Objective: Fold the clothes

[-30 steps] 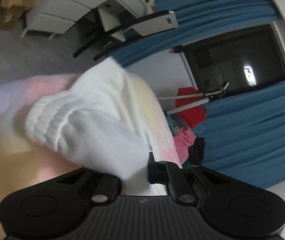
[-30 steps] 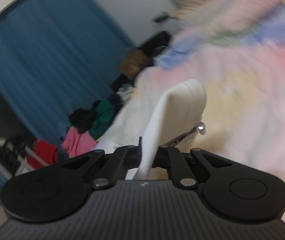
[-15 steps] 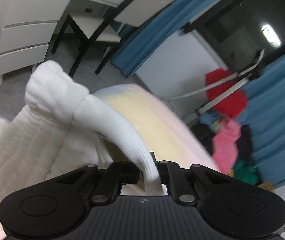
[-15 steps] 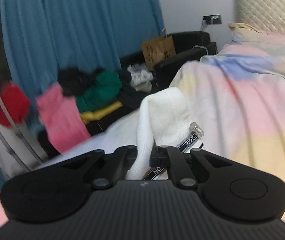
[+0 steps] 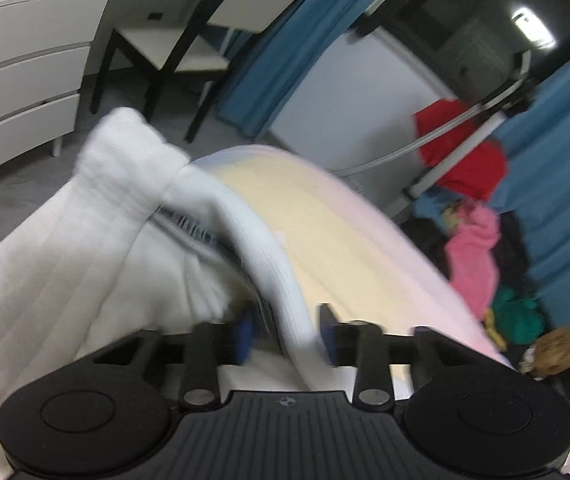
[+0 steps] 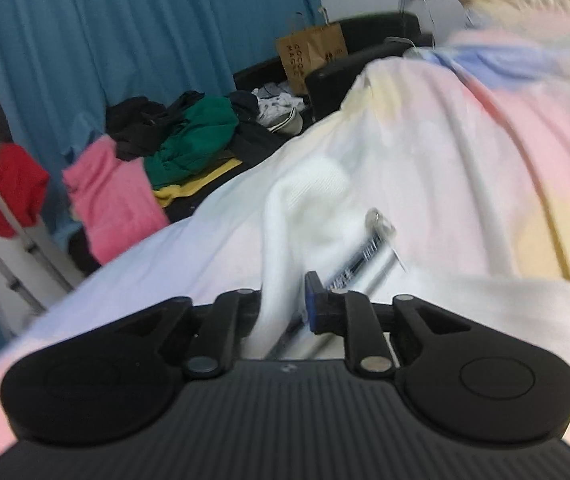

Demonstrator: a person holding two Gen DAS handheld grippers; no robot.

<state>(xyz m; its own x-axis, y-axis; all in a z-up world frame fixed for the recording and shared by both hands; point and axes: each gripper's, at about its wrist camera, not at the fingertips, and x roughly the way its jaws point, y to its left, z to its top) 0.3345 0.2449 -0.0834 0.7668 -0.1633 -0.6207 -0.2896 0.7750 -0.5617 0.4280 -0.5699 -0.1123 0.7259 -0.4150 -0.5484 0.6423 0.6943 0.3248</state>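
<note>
Both tongs now parted, left tongs (image 5: 285, 334) and right tongs (image 6: 285, 300) loosed from white zip jacket (image 6: 309, 200) on pastel bed (image 6: 505, 152), fold apparently laid.

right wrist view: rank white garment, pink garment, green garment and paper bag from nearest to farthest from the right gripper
1. white garment, between the right gripper fingers
2. pink garment, left
3. green garment, in the pile behind
4. paper bag, far back by the curtain
</note>
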